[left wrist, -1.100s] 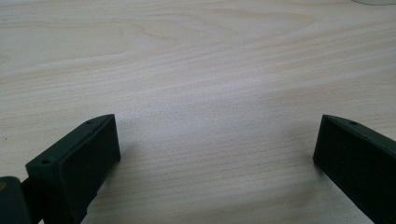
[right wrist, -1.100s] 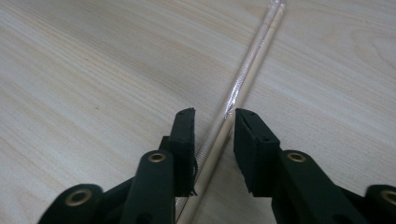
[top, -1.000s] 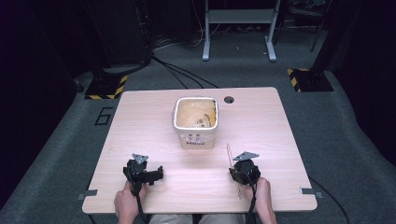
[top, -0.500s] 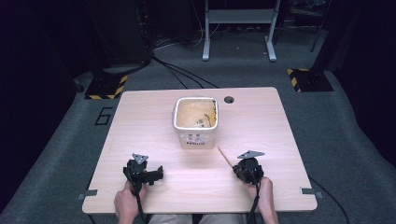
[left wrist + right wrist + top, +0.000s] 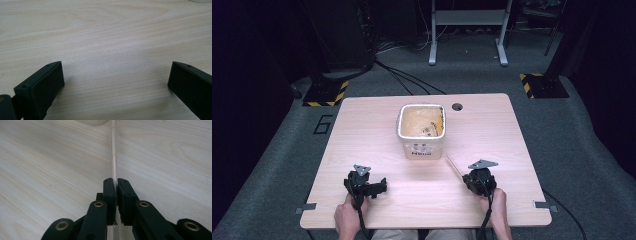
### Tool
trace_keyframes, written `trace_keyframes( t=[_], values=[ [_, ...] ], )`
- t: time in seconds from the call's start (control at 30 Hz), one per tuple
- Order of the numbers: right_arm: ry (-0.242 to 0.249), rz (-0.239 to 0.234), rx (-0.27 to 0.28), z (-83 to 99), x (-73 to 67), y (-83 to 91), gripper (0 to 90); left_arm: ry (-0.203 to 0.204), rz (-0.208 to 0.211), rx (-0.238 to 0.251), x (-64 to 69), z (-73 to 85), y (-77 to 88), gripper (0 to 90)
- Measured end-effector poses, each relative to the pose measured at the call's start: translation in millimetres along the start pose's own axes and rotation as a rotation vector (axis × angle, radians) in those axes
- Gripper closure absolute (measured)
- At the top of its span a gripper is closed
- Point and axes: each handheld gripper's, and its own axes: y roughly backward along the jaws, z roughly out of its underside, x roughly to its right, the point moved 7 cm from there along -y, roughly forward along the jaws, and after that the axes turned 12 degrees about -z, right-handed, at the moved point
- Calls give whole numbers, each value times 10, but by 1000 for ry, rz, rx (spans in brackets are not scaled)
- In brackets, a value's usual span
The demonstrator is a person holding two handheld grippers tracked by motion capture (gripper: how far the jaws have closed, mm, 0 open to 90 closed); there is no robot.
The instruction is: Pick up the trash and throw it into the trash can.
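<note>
Right gripper view: fingers (image 5: pixel 116 187) tight on thin stick (image 5: pixel 114 152)

Wood table (image 5: pixel 362 130) w/ tub (image 5: pixel 422 131) at centre, thin stick (image 5: pixel 454 165) nr it.

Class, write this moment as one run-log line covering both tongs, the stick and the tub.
right tongs: shut on thin stick | left tongs: open over table | tub: upright, beyond stick
</note>
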Motion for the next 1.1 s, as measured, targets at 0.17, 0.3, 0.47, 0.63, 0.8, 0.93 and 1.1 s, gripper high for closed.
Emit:
trace_keyframes(
  t=[0.17, 0.3, 0.47, 0.63, 0.8, 0.93, 1.1],
  values=[
    [-1, 8, 13, -30, -8, 69, 850, 0, 0, 0, 0, 0, 0, 2],
    [20, 15, 31, -79, 2, 136, 849, 0, 0, 0, 0, 0, 0, 2],
    [26, 21, 46, -139, -12, 220, 849, 0, 0, 0, 0, 0, 0, 2],
    [51, 32, 47, -194, -13, 284, 849, 5, 0, 0, 4, 0, 0, 2],
    [46, 44, 57, -273, 0, 351, 850, 5, 1, 0, 4, 0, 0, 2],
    [56, 53, 71, -336, 8, 400, 850, 5, 1, 0, 4, 0, 0, 2],
    [70, 60, 73, -415, -2, 455, 850, 5, 0, 0, 4, 0, 0, 2]
  ],
)
